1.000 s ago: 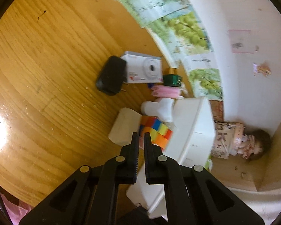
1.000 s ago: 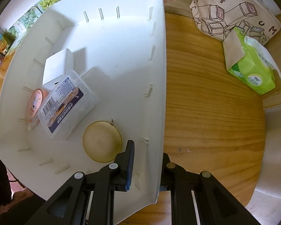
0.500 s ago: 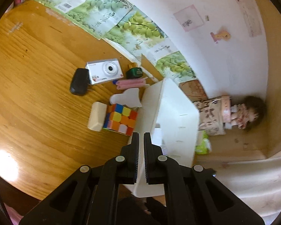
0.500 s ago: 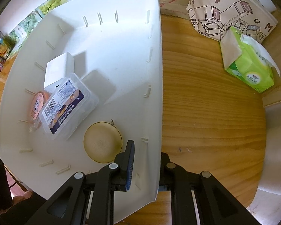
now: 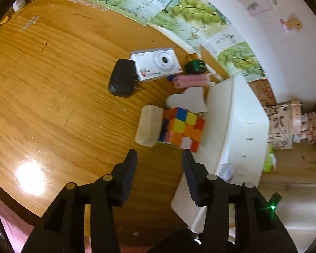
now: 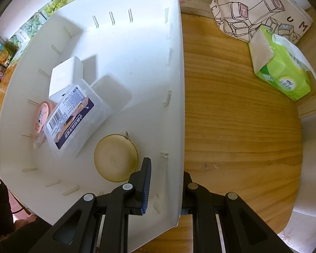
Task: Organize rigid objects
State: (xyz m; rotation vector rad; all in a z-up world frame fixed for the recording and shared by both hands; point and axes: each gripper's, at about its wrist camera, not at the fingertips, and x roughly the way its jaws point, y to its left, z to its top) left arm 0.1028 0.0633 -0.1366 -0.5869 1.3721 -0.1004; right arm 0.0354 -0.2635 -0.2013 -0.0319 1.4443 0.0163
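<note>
Left wrist: wooden table [image 5: 52, 97], grape posters [image 5: 179, 14], left gripper [image 5: 159, 158] opening, empty.

White bin [image 6: 179, 84]; multicoloured cube [image 5: 182, 127] in red, orange, yellow, blue squares; white camera [image 5: 155, 63]; black pouch [image 5: 122, 78]; pink rolls [image 5: 191, 80]; green tissue pack [image 6: 282, 71]; wood-grain table [image 5: 52, 84].
</note>
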